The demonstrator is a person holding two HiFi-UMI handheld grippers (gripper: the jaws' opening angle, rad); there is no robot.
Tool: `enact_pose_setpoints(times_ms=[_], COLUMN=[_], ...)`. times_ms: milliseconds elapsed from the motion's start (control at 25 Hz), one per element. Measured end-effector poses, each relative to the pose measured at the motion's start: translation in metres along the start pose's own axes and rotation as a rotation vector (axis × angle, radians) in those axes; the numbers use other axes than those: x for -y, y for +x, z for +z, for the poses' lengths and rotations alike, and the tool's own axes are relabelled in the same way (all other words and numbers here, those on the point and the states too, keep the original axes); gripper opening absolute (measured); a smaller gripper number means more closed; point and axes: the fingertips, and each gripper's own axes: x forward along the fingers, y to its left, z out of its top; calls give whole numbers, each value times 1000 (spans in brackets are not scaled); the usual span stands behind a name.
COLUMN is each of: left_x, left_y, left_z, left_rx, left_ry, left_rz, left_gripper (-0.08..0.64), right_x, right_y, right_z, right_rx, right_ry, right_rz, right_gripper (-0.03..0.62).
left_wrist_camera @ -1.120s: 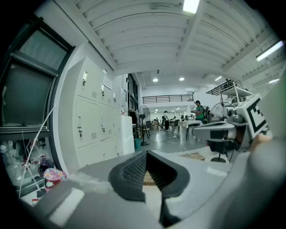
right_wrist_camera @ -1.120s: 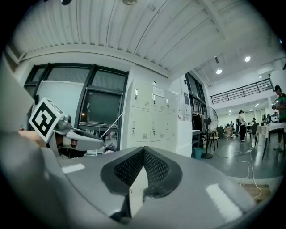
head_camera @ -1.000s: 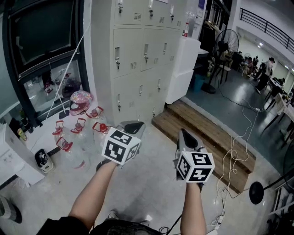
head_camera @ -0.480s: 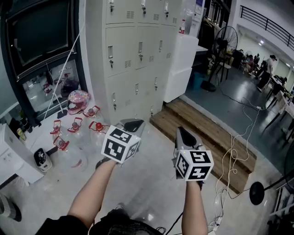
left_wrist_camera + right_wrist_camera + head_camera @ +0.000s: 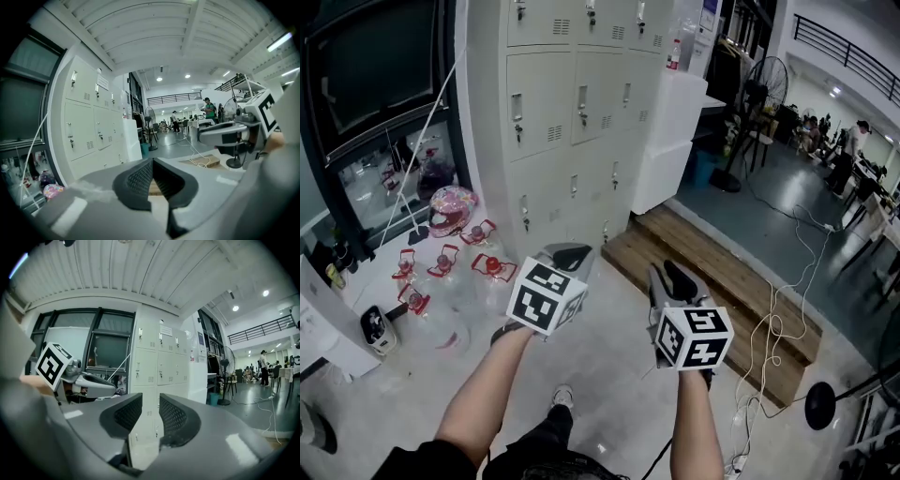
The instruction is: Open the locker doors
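While the locker doors [image 5: 572,112] all stand shut, upright, at the far left, you're well apart from them with both tools. The left gripper [image 5: 567,255] is the nearer one, jaws together on nothing. The right gripper [image 5: 670,278] sits to its right, jaws partly apart, just been opening, nothing between them. Its own view puts the lockers straight ahead. My guess is you close in far-left first.

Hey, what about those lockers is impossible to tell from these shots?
- Head view: lockers, top row cut off by the upper edge.
- Head view: door locks too small to tell if keys are in.
- Left gripper view: their bottom row partly hidden behind the left gripper.
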Motion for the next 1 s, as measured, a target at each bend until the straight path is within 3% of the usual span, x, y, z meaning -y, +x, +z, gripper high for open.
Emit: enact_pose_setpoints(times_ms=[240,400,720,1000], left_x=[-51,-95,-207,-259], left_y=[44,70,115,154], left_z=[2,8,38,37], left_rx=[-17,-26,32,26], left_ry=[-21,-38,-36,-28], left_rz=[-16,-57,-12,-24], left_gripper=[-11,0,2,0], right_x=[10,15,21,22], right_y=[69,124,236,308], right_z=[8,20,48,60], right_rx=[-15,-13,-24,-22], right_ry=[7,11,4,0], right_rz=[51,73,115,141], right_gripper=[176,183,222,274])
